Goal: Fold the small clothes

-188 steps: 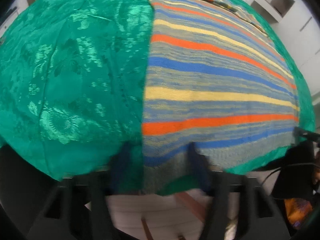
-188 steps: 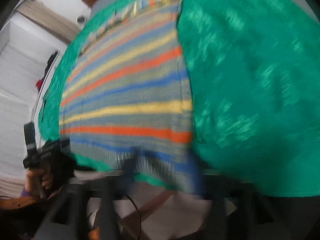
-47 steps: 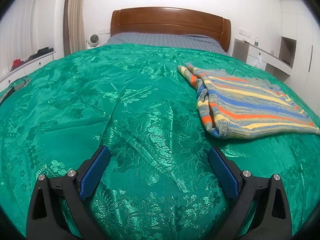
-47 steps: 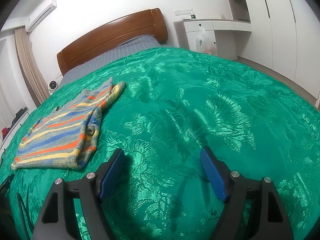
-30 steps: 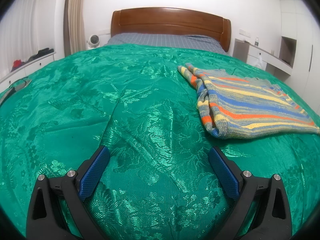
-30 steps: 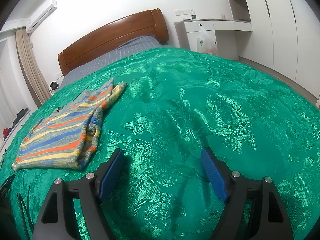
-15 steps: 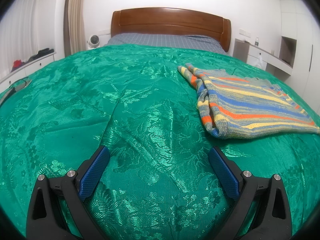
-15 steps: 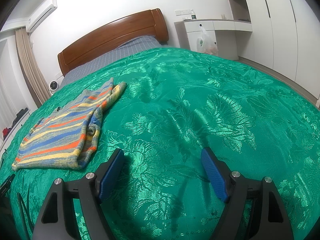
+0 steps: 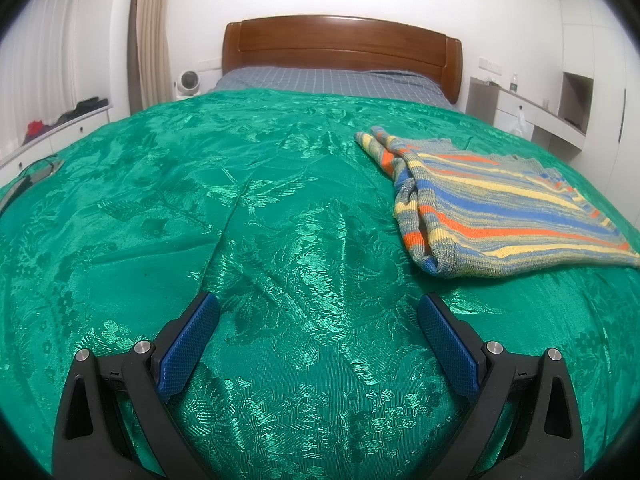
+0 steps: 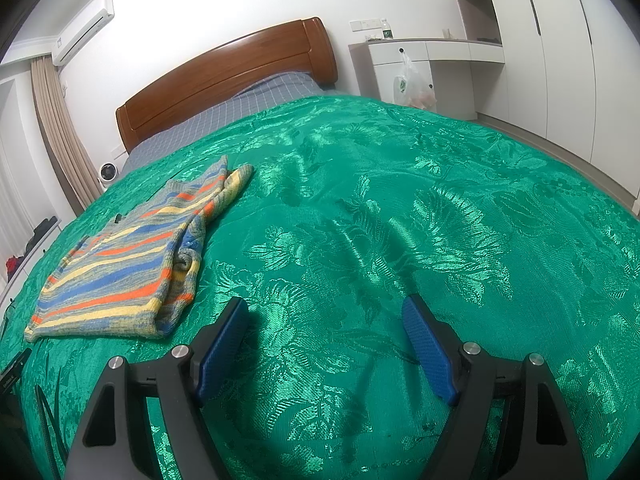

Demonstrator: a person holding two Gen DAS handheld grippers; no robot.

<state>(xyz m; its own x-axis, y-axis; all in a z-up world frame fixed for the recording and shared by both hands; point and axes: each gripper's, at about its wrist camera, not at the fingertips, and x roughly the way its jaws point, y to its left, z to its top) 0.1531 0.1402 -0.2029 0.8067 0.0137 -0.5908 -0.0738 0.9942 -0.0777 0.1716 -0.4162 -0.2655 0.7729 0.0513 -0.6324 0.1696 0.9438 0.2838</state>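
- Left wrist view shows your left gripper (image 9: pixel 318 316) low over the green bedspread (image 9: pixel 200 208), its jaws spread wide with nothing between them.
- Your right gripper (image 10: pixel 324 320) is likewise released and empty, with only bedspread between its blue pads (image 10: pixel 426 350).
- Relative to the wooden headboard (image 9: pixel 340 46), the striped sweater (image 9: pixel 492 208) lies well down the bed, nearer the foot and toward the side with the white desk (image 10: pixel 424 64).
- It sits apart from both grippers: ahead and to the right of the left one, ahead and to the left of the right one.
- The sweater looks folded at least once, a sleeve or side panel doubled along the edge that faces the middle of the bed, with a narrow end trailing toward the headboard.
- You appear to be between folds or finished; whether another fold is wanted cannot be told from here.
- If you go on, bring both grippers to the sweater's near hem, pinch a corner each, and fold it toward the headboard, keeping the layers squared so the doubled edge does not slip.
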